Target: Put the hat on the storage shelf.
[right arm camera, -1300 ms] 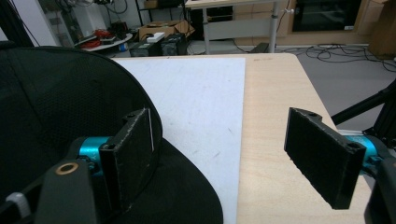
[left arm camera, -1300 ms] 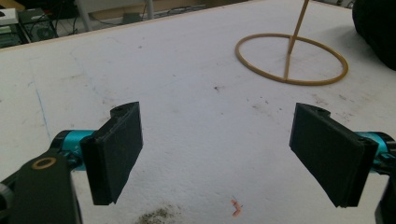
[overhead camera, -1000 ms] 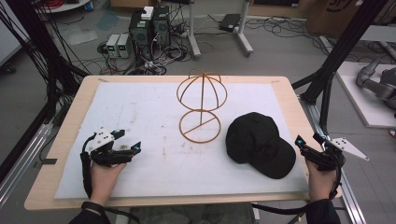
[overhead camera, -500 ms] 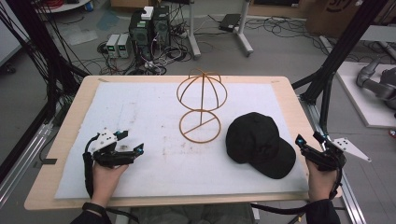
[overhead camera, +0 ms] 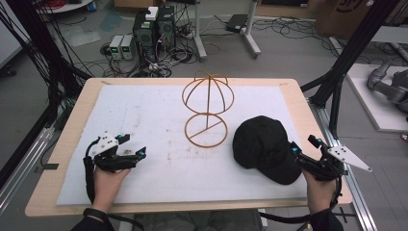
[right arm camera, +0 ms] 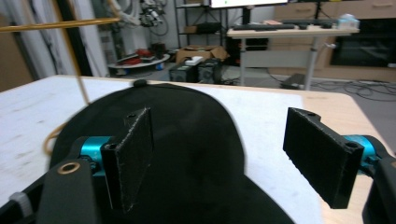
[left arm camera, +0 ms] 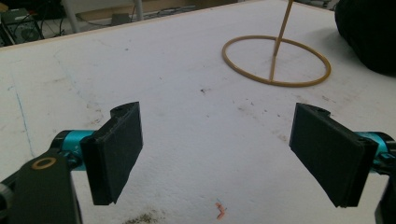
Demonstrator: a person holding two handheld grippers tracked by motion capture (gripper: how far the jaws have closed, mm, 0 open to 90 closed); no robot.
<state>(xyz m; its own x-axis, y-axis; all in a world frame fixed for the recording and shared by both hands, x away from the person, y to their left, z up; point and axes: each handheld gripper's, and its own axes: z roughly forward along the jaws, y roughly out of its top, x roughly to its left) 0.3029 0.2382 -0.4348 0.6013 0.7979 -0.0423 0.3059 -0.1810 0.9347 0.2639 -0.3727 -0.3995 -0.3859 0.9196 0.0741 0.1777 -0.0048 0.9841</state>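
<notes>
black cap (overhead camera: 265,147) | crown up | right of wire stand (overhead camera: 208,113)

Black claws (left arm camera: 219,154) with teal fittings, grey plate, seemingly dark sleeves (overhead camera: 86,222).

We see a wooden bench (overhead camera: 72,126) covered by a white mat (overhead camera: 154,120) that carries scattered dark smudges. Behind the bench, on the grey floor, stand two dark computer towers (overhead camera: 155,28) and a pair of small pale boxes (overhead camera: 121,46) amid tangled cables (overhead camera: 166,65). Black frame struts (overhead camera: 358,45) rise at the right and left sides. In the right gripper view we make out a desk (right arm camera: 292,32), cardboard boxes (right arm camera: 201,53) and shelving farther back in the room.
</notes>
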